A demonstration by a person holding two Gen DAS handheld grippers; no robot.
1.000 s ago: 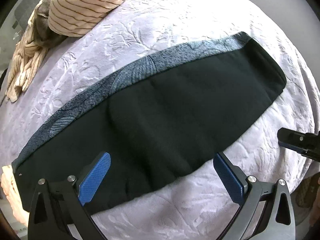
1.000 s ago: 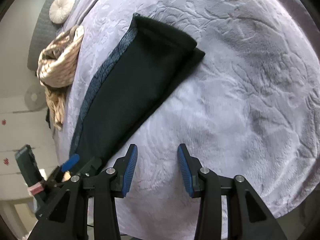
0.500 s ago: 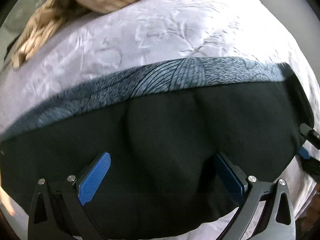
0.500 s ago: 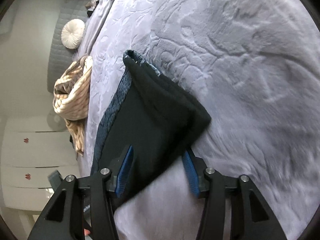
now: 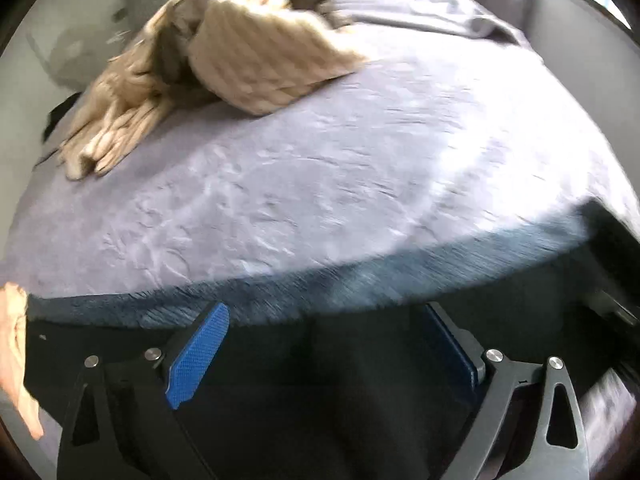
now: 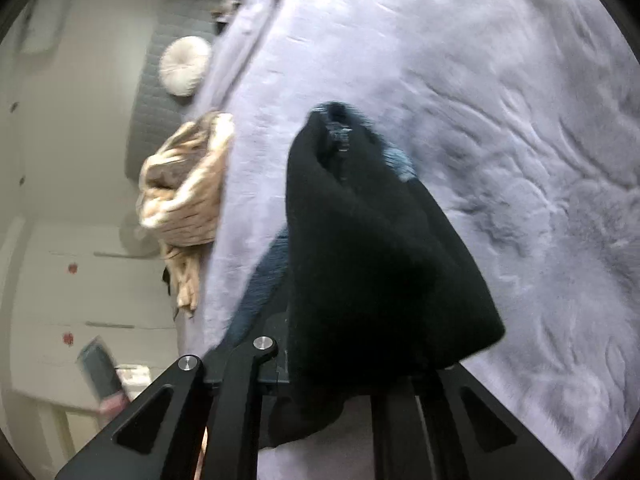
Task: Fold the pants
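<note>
Bed: a wide bed with a lilac embossed cover (image 5: 320, 168) filled most of both views; the pictures were blurred.

Pants: the black pants (image 5: 360, 400) with a blue-grey patterned strip lay across the near edge of the bed, from 9 o'clock to 3 o'clock in the left wrist view. In the right wrist view one end of the pants (image 6: 372, 264) was lifted off the cover and hung in thick folds over the tongs, from the centre toward 6 o'clock.

Striped cloth: a beige striped cloth (image 5: 224, 60) lay in a heap on the cover at 11 o'clock in the left wrist view, well apart from the pants. The right wrist view showed it (image 6: 184, 196) at 9 o'clock.

Cushion: a round pale cushion (image 6: 185, 67) stood against the grey headboard at 10 o'clock in the right wrist view.

Left tongs: the left gripper (image 5: 324, 356) was spread wide, with its blue pads (image 5: 198, 356) over the black cloth. It gripped nothing.

Right tongs: the right gripper (image 6: 352, 368) was covered by the pants at its tips. The cloth hung from between its fingers, so it seemed closed on the pants, though the pads were hidden.
</note>
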